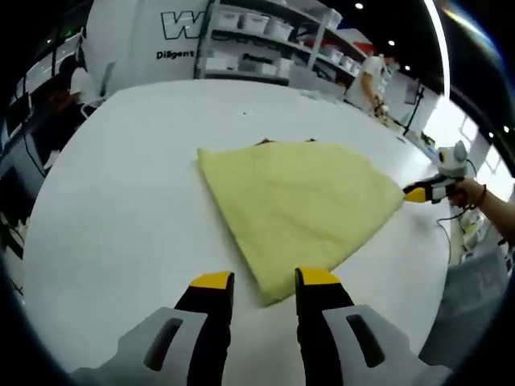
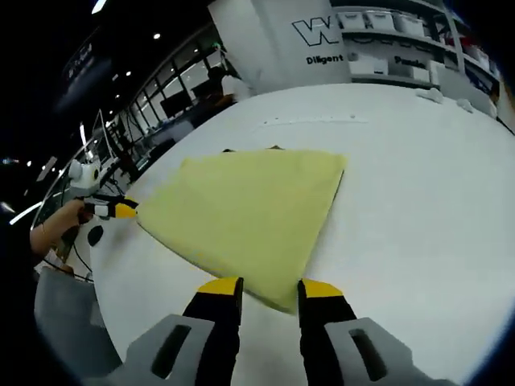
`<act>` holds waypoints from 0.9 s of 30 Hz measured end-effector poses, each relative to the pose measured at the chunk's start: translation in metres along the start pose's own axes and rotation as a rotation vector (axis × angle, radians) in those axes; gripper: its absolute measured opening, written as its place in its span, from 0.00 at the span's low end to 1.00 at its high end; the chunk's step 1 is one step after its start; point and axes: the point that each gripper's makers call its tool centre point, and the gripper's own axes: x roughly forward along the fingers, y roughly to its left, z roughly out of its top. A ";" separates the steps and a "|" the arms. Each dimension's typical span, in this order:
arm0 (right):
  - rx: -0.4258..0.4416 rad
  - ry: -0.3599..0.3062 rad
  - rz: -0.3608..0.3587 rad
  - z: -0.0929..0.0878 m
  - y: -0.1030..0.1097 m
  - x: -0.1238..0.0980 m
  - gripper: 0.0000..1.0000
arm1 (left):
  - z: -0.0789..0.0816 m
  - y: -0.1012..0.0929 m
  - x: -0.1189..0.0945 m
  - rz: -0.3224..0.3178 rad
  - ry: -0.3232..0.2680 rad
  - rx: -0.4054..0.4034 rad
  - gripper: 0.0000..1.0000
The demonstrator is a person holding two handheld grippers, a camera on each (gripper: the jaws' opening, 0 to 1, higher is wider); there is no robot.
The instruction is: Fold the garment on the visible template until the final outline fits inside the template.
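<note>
A pale yellow garment (image 1: 302, 205) lies folded into a flat, roughly triangular shape on the white table (image 1: 121, 201). Its near corner reaches into the gap between my left gripper's (image 1: 265, 281) yellow-tipped jaws, which stand open. At the cloth's right corner the right gripper (image 1: 418, 193) shows, held by a hand. In the right gripper view the garment (image 2: 241, 209) lies the same way, and its near corner sits between the open jaws of my right gripper (image 2: 271, 289). The left gripper (image 2: 121, 209) touches the cloth's left corner there. Small dark marks (image 1: 264, 141) peek out at the far edge.
The round table's edge (image 1: 438, 265) curves close on the right. Shelves with white bins (image 1: 257, 36) and a standing person (image 1: 372, 76) are beyond the far side. A white wall with lettering (image 2: 322, 36) rises behind the table. A hand (image 2: 60, 225) holds the left gripper.
</note>
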 end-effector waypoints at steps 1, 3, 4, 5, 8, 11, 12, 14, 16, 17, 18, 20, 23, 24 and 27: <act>0.008 0.001 -0.001 -0.001 -0.001 -0.001 0.15 | -0.001 0.000 0.001 -0.002 0.001 0.002 0.23; 0.009 0.004 -0.011 -0.002 -0.003 -0.001 0.11 | -0.003 0.000 0.002 -0.006 0.005 -0.003 0.20; 0.000 0.004 -0.021 -0.002 -0.005 -0.001 0.07 | -0.004 0.000 0.002 -0.008 0.007 -0.002 0.18; -0.005 0.005 -0.026 -0.003 -0.006 -0.001 0.04 | -0.005 -0.001 0.003 -0.009 0.012 0.007 0.16; -0.015 0.009 -0.030 -0.003 -0.007 -0.001 0.01 | -0.009 0.001 0.006 -0.010 0.022 0.037 0.06; -0.074 0.022 -0.044 -0.003 -0.005 0.000 0.00 | -0.008 0.001 0.010 -0.014 0.025 0.048 0.03; -0.082 0.024 -0.043 -0.003 -0.005 0.000 0.00 | -0.009 0.000 0.010 -0.016 0.030 0.049 0.02; -0.075 0.040 -0.056 -0.004 -0.008 0.000 0.00 | -0.009 0.000 0.009 -0.007 0.032 0.064 0.02; -0.082 0.044 -0.057 -0.004 -0.009 0.000 0.00 | -0.009 0.000 0.008 0.000 0.034 0.082 0.02; -0.095 0.058 -0.066 -0.005 -0.010 0.000 0.00 | -0.009 0.000 0.008 0.004 0.039 0.093 0.02; -0.109 0.061 -0.070 -0.004 -0.010 0.000 0.00 | -0.010 0.000 0.007 0.007 0.041 0.095 0.02; -0.126 0.070 -0.080 -0.004 -0.009 0.000 0.00 | -0.010 0.000 0.006 0.011 0.058 0.097 0.01; -0.145 0.087 -0.098 -0.007 -0.010 0.000 0.00 | -0.012 0.000 0.004 0.023 0.082 0.143 0.01; -0.145 0.089 -0.098 -0.008 -0.009 0.000 0.00 | -0.013 0.001 0.003 0.025 0.088 0.164 0.01; -0.138 0.100 -0.088 -0.011 -0.007 -0.001 0.00 | -0.017 0.002 -0.001 0.033 0.102 0.167 0.01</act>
